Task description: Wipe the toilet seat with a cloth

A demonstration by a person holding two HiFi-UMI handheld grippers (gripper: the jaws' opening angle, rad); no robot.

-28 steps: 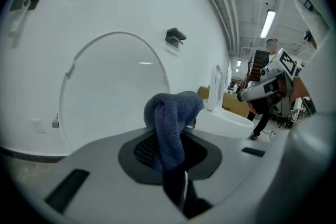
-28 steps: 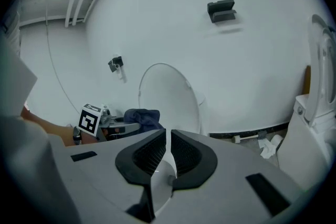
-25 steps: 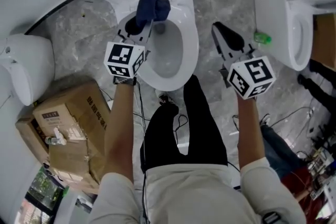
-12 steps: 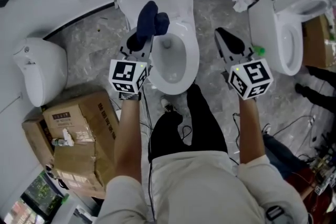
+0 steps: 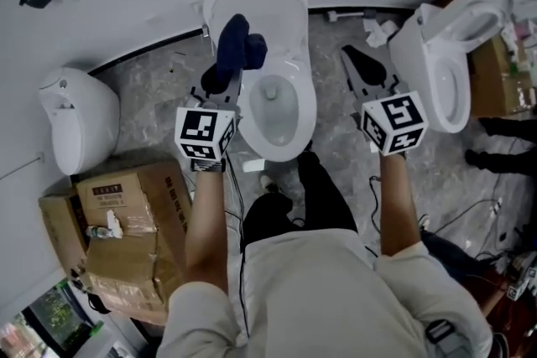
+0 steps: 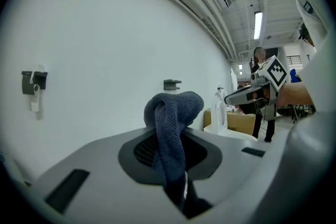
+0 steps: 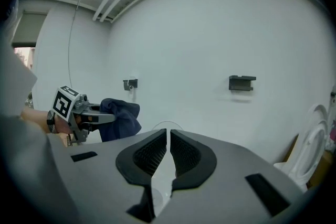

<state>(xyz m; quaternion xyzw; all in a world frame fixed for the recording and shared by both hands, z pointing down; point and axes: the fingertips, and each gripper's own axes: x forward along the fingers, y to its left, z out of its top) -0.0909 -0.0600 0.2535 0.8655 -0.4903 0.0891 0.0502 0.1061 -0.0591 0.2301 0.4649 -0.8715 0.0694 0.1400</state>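
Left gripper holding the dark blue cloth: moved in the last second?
Yes. The left gripper, shut on the dark blue cloth, has risen away from the white toilet bowl, which looks smaller beneath it while the gripper keeps its size.

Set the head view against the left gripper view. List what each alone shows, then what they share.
Head view only: the toilet with its lid up, the cardboard boxes, a second toilet at the right, and the person's legs. Left gripper view only: the ceiling light and the roof beams above the white wall. Both: the dark blue cloth pinched in the left claw, and the right claw with its marker cube.
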